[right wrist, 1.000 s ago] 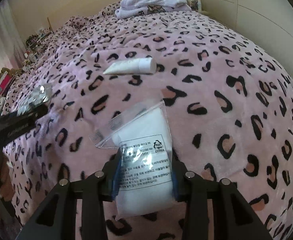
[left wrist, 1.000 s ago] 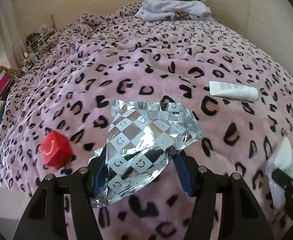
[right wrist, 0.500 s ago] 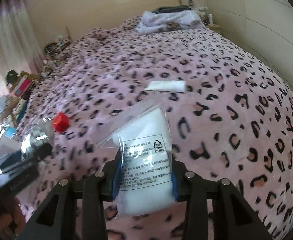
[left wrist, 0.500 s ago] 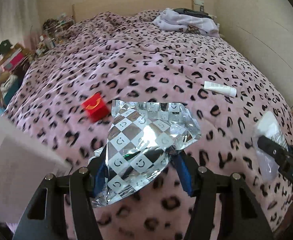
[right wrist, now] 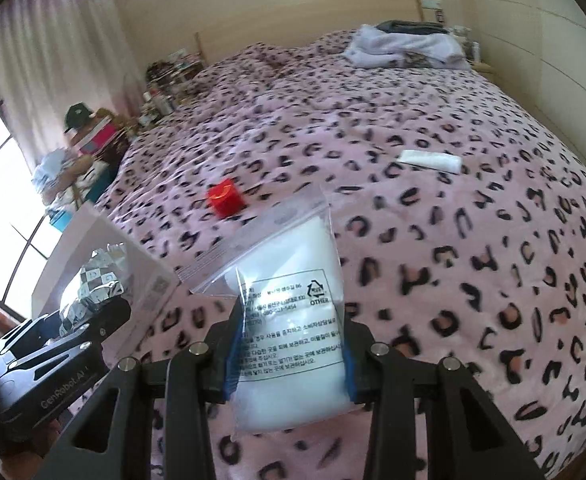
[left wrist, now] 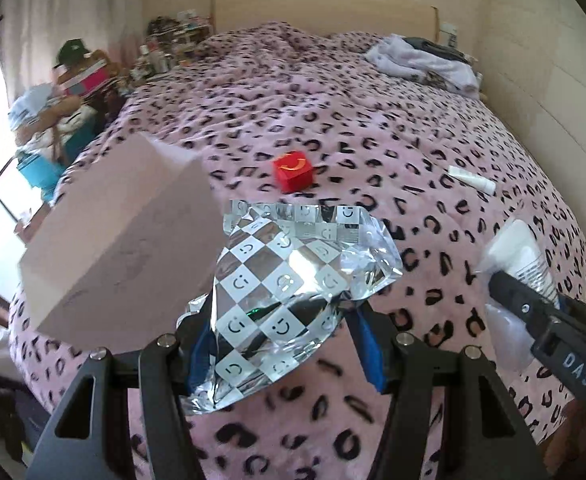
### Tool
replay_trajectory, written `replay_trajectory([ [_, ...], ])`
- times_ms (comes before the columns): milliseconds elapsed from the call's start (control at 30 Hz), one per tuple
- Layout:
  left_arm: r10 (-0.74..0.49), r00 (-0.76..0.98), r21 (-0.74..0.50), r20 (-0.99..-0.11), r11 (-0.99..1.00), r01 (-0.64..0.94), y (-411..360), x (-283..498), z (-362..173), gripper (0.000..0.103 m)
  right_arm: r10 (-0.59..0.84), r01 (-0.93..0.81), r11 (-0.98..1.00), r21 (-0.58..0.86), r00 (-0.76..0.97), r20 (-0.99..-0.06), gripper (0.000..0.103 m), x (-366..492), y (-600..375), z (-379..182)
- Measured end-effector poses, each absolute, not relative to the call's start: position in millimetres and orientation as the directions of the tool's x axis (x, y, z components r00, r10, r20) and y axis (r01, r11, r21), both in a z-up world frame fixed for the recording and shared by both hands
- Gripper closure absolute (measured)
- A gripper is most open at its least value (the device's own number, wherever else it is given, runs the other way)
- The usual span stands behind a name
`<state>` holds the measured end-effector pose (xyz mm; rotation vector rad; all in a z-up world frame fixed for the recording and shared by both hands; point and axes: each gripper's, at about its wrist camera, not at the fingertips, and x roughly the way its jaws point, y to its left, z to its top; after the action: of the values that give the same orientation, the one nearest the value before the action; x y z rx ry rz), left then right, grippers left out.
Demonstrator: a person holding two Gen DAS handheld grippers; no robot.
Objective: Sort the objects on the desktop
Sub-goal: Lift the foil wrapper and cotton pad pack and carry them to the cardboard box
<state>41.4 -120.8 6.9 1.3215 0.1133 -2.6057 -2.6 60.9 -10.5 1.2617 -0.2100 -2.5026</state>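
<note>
Both grippers have swung toward a pale pink box (left wrist: 125, 236), left gripper (left wrist: 281, 344) clenching the crinkled silver smiley-checkered foil pouch (left wrist: 293, 284), right gripper (right wrist: 289, 344) clenching an upright clear zip bag (right wrist: 289, 300) labelled "OTHER".

pale box (left wrist: 121, 236) blocking the left, red cube (left wrist: 293, 171) ahead, white tube (left wrist: 471, 179) far right, bare blanket (left wrist: 373, 128) between

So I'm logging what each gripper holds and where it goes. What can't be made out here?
- Silver checkered bag, left wrist view: contents hidden by foil.
- Clear zip bag, right wrist view: label print too small.
- Pink box, left wrist view: blurred, inside hidden.
- White tube: too small to identify.
</note>
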Motion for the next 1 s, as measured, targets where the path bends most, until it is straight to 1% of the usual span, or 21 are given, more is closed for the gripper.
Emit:
replay_trajectory([
  [400,-0.215,-0.603,-0.008,-0.768,-0.939,0.345,-182,92,47,0.042,-0.415,0.357,-0.901,0.245,-0.548,-0.727,0.064,12,-18,28],
  [733,-0.263,-0.637,-0.030,-0.725,-0.911,0.411,-229,107,86,0.042,-0.469,0.454,-0.863,0.223,-0.553,-0.689,0.064,12,-79,67],
  [1000,-0.299,-0.625,-0.041,-0.721,-0.882,0.470,-272,108,93,0.042,-0.521,0.526,-0.820,0.226,-0.520,-0.677,0.064,-1,-131,81],
])
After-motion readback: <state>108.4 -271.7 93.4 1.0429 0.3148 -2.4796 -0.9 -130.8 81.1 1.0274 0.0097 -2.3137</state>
